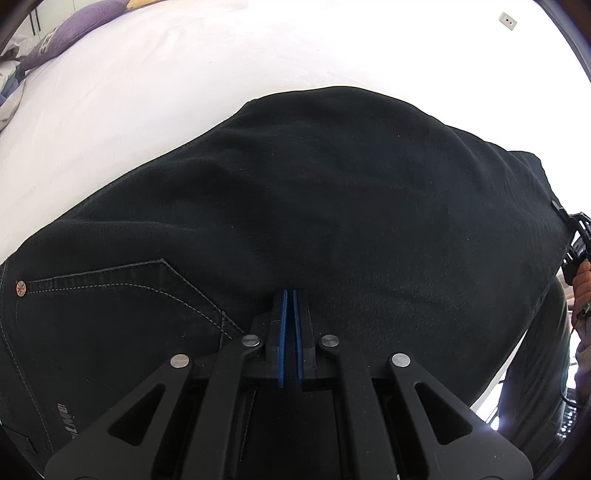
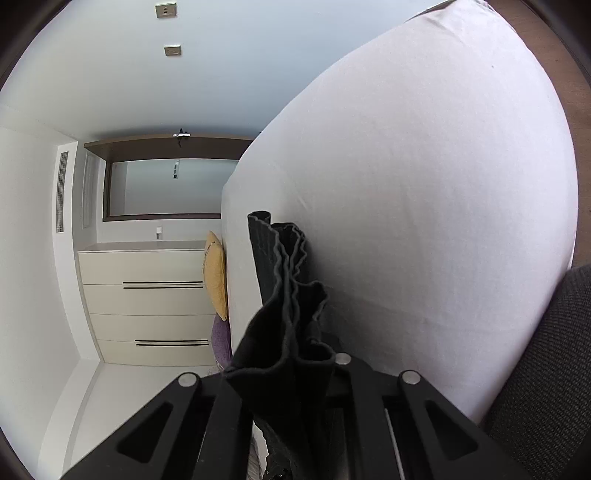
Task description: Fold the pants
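Black jeans (image 1: 314, 206) lie spread on a white bed (image 1: 184, 74), with a stitched back pocket (image 1: 122, 291) and a rivet at the left. My left gripper (image 1: 290, 295) rests over the cloth near the pocket; its blue pads (image 1: 283, 332) are almost together, and no cloth shows between them. In the right wrist view my right gripper (image 2: 295, 350) is shut on a bunched fold of the black jeans (image 2: 284, 288), which hides its fingers. The right gripper also shows at the right edge of the left wrist view (image 1: 576, 240), held by a hand.
A purple pillow (image 1: 70, 29) lies at the bed's far left. In the right wrist view the white bed (image 2: 424, 184) fills the right side. A cream chest of drawers (image 2: 147, 302), a yellow cushion (image 2: 216, 277) and a dark chair (image 2: 546, 369) stand around it.
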Tool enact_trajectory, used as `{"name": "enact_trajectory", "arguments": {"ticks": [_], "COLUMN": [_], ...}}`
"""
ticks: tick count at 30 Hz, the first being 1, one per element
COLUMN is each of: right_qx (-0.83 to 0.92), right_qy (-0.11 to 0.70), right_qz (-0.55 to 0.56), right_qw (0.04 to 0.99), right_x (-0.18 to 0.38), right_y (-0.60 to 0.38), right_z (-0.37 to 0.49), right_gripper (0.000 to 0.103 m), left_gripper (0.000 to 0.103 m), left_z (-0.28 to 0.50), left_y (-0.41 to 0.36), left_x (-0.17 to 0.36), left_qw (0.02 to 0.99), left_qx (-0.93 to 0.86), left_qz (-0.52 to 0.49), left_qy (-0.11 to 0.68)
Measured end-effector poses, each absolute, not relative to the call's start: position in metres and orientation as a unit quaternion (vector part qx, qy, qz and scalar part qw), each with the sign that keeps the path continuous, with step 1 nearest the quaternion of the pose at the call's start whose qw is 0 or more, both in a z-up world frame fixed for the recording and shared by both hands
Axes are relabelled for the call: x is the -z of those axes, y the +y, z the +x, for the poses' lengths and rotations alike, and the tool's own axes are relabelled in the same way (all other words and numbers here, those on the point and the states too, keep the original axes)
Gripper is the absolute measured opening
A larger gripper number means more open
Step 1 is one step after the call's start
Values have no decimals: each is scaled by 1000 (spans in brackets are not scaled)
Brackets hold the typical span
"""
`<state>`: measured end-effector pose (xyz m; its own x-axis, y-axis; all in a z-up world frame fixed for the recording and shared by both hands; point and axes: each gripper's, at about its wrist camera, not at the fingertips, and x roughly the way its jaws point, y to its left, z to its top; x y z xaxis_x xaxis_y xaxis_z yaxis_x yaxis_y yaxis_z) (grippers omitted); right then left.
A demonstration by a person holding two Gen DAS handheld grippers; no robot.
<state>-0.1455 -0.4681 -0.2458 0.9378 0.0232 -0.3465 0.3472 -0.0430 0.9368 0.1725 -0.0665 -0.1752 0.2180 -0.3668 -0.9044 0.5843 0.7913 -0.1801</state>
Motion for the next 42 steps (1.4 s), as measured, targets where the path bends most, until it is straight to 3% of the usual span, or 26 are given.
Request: {"name": "enact_trajectory", "arguments": {"ticks": [25, 36, 42], "right_qx": [162, 172, 187], "right_qy": [173, 189, 197], "right_qz": [675, 608, 611], "right_qw": [699, 752, 743], "right_x": [240, 201, 207], "right_y": [-469, -462, -463], "right_z": [-144, -128, -130], "right_gripper": [7, 7, 7], "left_gripper": [3, 3, 3], "left_z": [187, 189, 186], "left_y": [-40, -30, -34], "left_x": [182, 181, 182], "left_qw": [768, 768, 769], "left_qx": [319, 313, 315], "left_qz": [57, 43, 51], "left_qy": [553, 557, 554]}}
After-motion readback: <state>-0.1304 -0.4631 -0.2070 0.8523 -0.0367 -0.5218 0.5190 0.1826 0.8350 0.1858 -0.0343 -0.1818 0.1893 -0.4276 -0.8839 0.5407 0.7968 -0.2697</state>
